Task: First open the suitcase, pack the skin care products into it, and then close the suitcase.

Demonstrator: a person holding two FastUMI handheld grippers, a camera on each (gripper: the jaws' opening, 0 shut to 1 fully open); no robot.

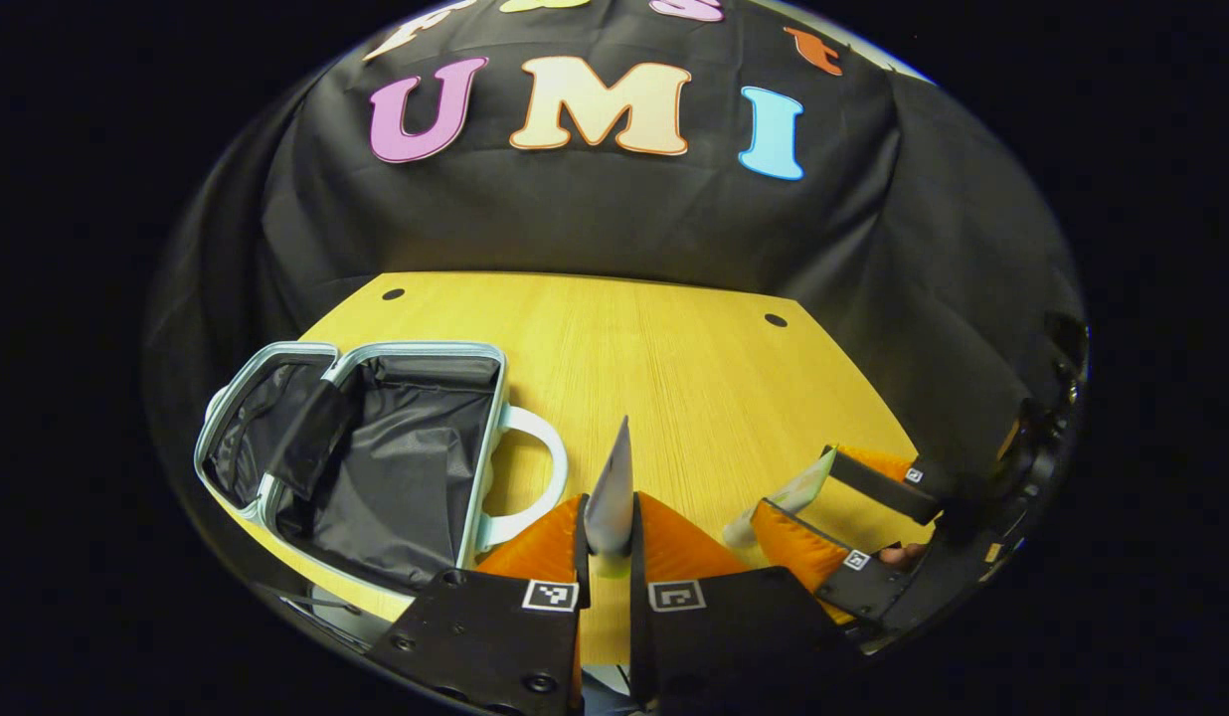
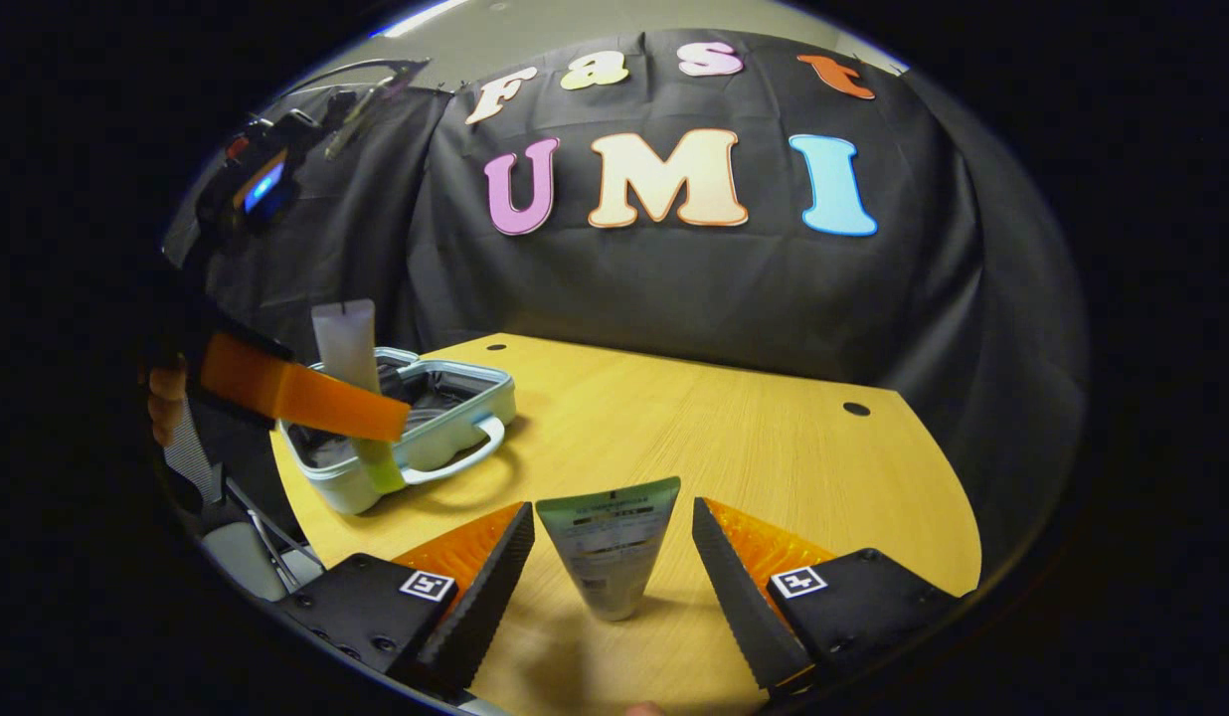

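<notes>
While the suitcase [image 1: 376,467] lies open on the left part of the table [image 1: 674,368], both halves showing dark lining, the left hand-held gripper [image 1: 609,537] has its two fingers pressed in on a pale tube [image 1: 612,492], which stands upright between them, crimped end up. Over in the right gripper view that same left hand-held gripper [image 2: 376,423] shows at the left, held by a hand [image 2: 162,403], with the pale tube [image 2: 348,368] raised just in front of the suitcase [image 2: 426,418], lower end green. One suitcase, then, with one white carry handle [image 1: 535,477] sticking out toward the middle of the table.

Second tube now: a green-topped tube [image 2: 610,557] stands cap down on the table, right between the fingers of the right hand-held gripper [image 2: 610,567]. Those fingers are spread wide, one on each side, clear gaps on both flanks, nothing touching. From the left gripper view the right hand-held gripper [image 1: 789,507] sits at the lower right, the green-topped tube [image 1: 789,497] leaning between its parted fingers, well apart from the suitcase.

So the count is two tubes, one gripped and aloft, one free on the wood, and two dark round holes [image 1: 776,320] near the far edge of the table
</notes>
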